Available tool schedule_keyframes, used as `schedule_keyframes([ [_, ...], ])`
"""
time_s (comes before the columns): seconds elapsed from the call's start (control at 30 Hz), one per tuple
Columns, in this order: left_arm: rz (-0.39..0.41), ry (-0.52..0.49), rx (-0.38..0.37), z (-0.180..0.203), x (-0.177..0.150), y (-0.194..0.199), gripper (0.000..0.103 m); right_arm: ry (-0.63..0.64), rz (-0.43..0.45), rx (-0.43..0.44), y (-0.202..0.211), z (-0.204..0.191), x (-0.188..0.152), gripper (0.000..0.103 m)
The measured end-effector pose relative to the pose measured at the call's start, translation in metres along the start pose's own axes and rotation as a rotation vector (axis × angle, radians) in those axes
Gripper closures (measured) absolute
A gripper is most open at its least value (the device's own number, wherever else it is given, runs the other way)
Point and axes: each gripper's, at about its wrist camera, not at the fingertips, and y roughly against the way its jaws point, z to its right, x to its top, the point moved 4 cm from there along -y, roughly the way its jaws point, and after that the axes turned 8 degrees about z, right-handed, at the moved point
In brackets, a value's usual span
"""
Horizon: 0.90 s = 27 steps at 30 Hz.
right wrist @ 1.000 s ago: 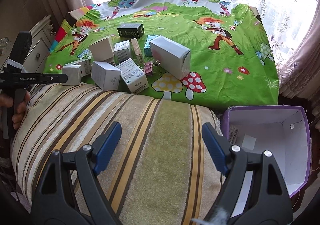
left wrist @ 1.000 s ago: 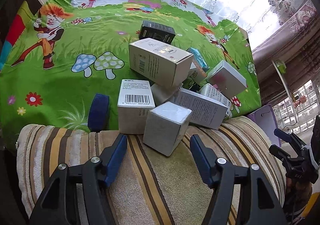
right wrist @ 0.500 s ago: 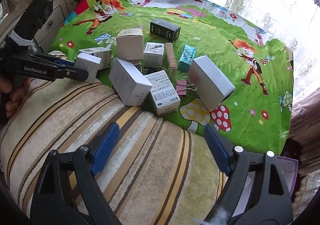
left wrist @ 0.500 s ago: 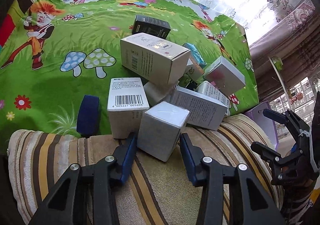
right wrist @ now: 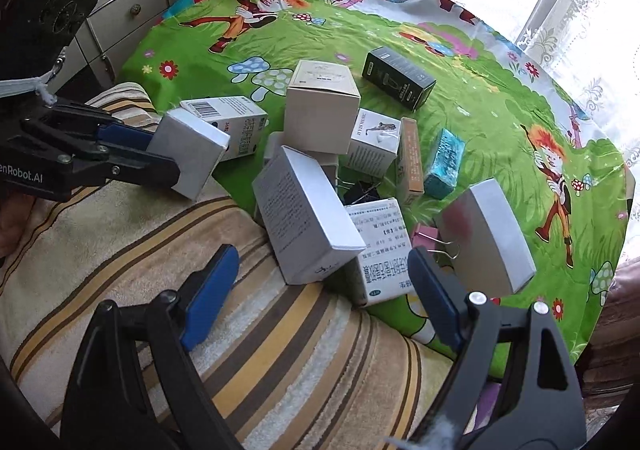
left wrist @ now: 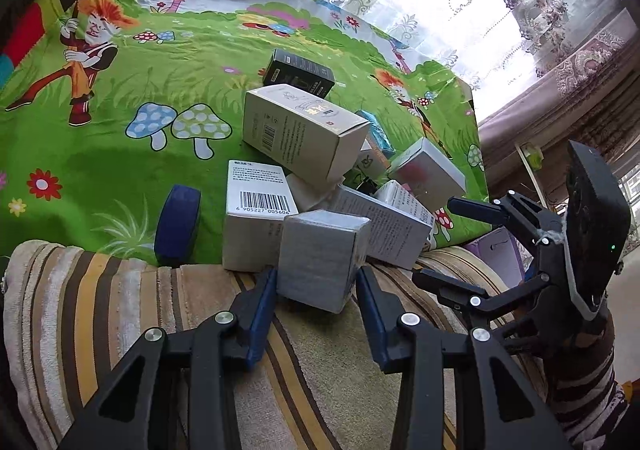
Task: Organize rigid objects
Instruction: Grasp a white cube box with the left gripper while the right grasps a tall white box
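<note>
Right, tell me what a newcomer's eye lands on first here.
First the jumble of small boxes heaped where the bright green cartoon cloth meets the striped cushion. Next, the left hand-held gripper, its blue pads on either side of a plain white box at the pile's near edge. The right hand-held gripper hangs open just short of the pile.

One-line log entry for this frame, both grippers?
left gripper: shut on small grey cardboard cube box | right gripper: open, empty, near white printed carton | striped cushion edge
</note>
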Motion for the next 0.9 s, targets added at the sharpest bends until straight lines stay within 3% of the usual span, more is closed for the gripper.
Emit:
schedule_keyframes([
  [0.3, 0.041, 0.041, -0.020, -0.006, -0.001, 0.008, 0.061, 0.204, -0.049, -0.102, -0.025, -0.020, 0.009, 0.015],
  [0.53, 0.046, 0.047, -0.023, -0.007, -0.002, 0.008, 0.061, 0.246, -0.103, -0.096, -0.039, -0.026, 0.010, 0.015],
  [0.6, 0.048, 0.049, -0.024, -0.007, -0.002, 0.008, 0.061, 0.244, -0.104, -0.092, -0.042, -0.026, 0.012, 0.021],
  [0.63, 0.049, 0.050, -0.024, -0.007, -0.002, 0.008, 0.061, 0.239, -0.119, -0.082, -0.046, -0.026, 0.010, 0.036],
  [0.67, 0.050, 0.051, -0.024, -0.008, -0.002, 0.009, 0.061, 0.240, -0.131, -0.083, -0.049, -0.027, 0.009, 0.042],
  [0.9, 0.052, 0.053, -0.023, -0.008, -0.003, 0.009, 0.061, 0.246, -0.098, -0.106, -0.046, -0.027, 0.009, 0.044],
])
